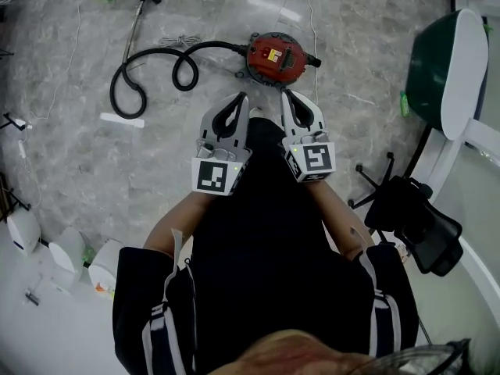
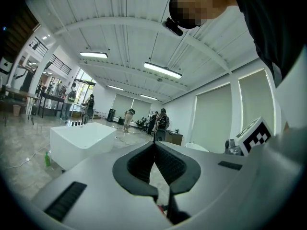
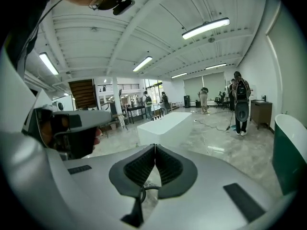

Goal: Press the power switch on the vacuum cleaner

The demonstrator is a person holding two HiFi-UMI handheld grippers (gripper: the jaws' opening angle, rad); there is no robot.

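Head view: red round canister vacuum cleaner (image 1: 275, 56) sits on the grey marble floor (image 1: 359, 76), with its black ribbed hose (image 1: 148, 57) looping off to the left. A yellow patch (image 1: 272, 53) on its top may be the switch, but it is too small to confirm. Left gripper (image 1: 237, 106) and right gripper (image 1: 294, 104) are held side by side, aimed at the vacuum and apart from it. Left gripper view: jaws clenched tip to tip, nothing between. Right gripper view: same, clenched and empty. Judgement: approach step, press not yet made. The next move calls for lowering one closed tip squarely onto the switch.
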